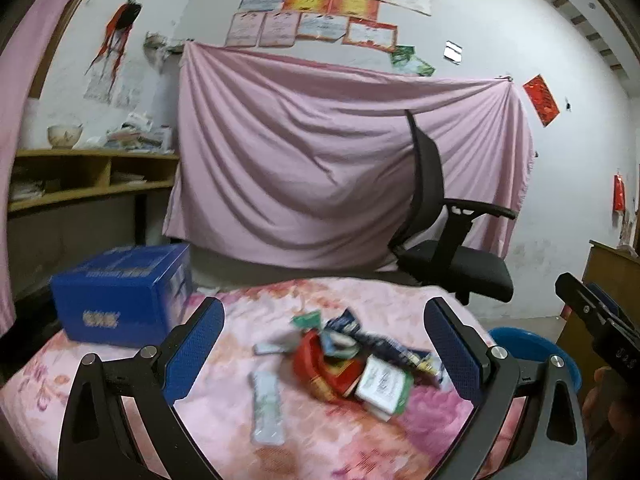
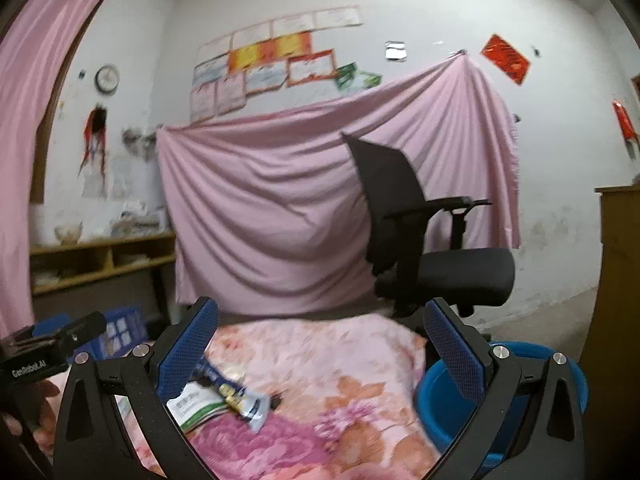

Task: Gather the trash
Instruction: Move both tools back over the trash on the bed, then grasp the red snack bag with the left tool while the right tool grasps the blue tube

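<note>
Wrappers [image 1: 352, 364] heaped mid-bedspread [image 1: 248, 432], dead ahead of left gripper [image 1: 326, 334], right gripper [image 2: 320, 336] off toward blue basin [image 2: 448, 400] beside bedspread; both spread wide, empty; white sachet [image 1: 266, 410] lies lengthwise toward left gripper, likely nearer one.

Ahead of the left gripper [image 1: 324, 344], between its spread fingers, a heap of wrappers [image 1: 352, 364] lies on the quilt [image 1: 360, 296]. A box [image 1: 120, 292] sits on the quilt to its left; the basin [image 1: 520, 340] stands off the quilt's right edge (partly hidden). Behind the quilt stands a chair [image 1: 448, 224], before a hanging sheet [image 1: 304, 160].
</note>
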